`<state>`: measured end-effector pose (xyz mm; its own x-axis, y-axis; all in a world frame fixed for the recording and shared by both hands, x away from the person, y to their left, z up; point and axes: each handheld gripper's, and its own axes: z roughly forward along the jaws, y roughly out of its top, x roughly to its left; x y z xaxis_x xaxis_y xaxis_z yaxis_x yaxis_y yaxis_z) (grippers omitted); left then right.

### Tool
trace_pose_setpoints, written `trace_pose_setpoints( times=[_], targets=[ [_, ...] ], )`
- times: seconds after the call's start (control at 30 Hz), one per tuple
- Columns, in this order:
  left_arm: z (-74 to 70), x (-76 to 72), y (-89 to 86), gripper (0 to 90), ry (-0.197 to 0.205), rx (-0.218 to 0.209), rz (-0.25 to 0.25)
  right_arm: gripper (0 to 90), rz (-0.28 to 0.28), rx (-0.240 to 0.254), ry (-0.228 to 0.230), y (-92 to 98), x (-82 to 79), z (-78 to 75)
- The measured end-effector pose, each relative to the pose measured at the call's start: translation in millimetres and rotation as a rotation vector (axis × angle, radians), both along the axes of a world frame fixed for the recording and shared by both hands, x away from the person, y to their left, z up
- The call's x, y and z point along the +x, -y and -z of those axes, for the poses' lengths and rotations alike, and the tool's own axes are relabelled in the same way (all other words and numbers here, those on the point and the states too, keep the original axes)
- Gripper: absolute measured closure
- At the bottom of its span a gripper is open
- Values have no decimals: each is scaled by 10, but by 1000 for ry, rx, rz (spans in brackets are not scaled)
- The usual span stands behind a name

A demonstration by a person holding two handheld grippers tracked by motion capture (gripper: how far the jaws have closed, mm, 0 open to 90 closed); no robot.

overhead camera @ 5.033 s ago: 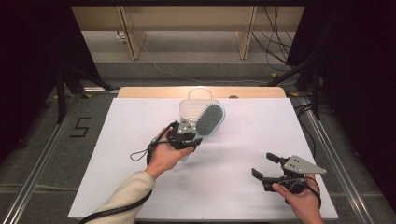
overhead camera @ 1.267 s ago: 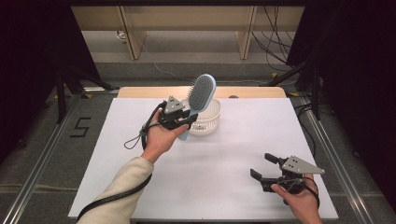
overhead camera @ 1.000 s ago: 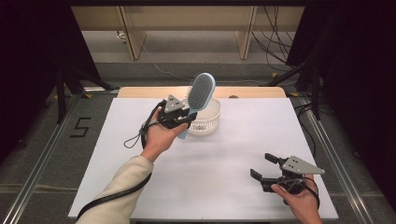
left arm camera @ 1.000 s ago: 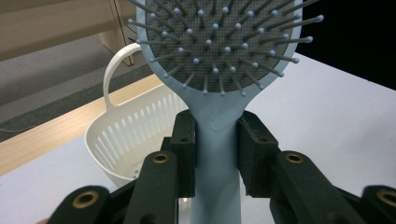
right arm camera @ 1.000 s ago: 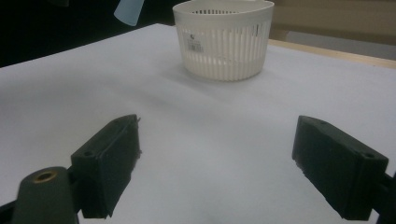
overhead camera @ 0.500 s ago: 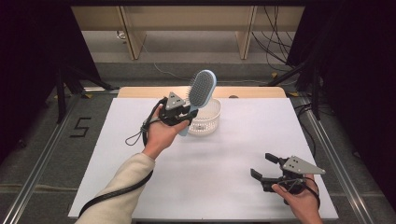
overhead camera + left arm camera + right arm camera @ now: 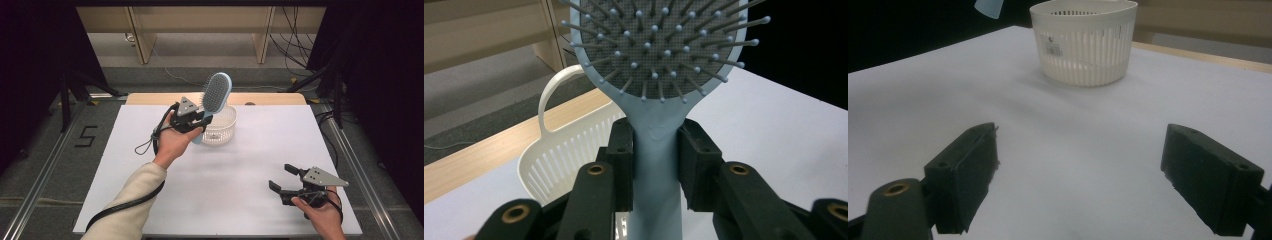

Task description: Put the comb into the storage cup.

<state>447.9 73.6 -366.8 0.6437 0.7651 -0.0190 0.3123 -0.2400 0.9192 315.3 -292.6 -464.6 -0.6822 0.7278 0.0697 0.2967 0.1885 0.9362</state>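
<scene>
since five seconds ago the left gripper (image 7: 199, 121) has lifted the hairbrush (image 7: 216, 94) upright above the white basket (image 7: 223, 131), jaws clamped on its handle — lower it handle-first, gently. right gripper (image 7: 284, 178) rests wide, empty, well apart.

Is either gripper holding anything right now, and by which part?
The left gripper clamps the blue hairbrush by the top of its handle, just below the head. The right gripper is open, holding nothing.

Left gripper (image 7: 202, 119) raised, jaws clamped — right gripper (image 7: 285, 179) low, jaws apart.
</scene>
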Motion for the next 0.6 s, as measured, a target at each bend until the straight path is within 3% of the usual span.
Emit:
trace_pose_setpoints(
  times=[0.6],
  targets=[
    [-48,43,-5,698,6,-3,-10,158,3,0,1,3,-2,-3]
  ],
)
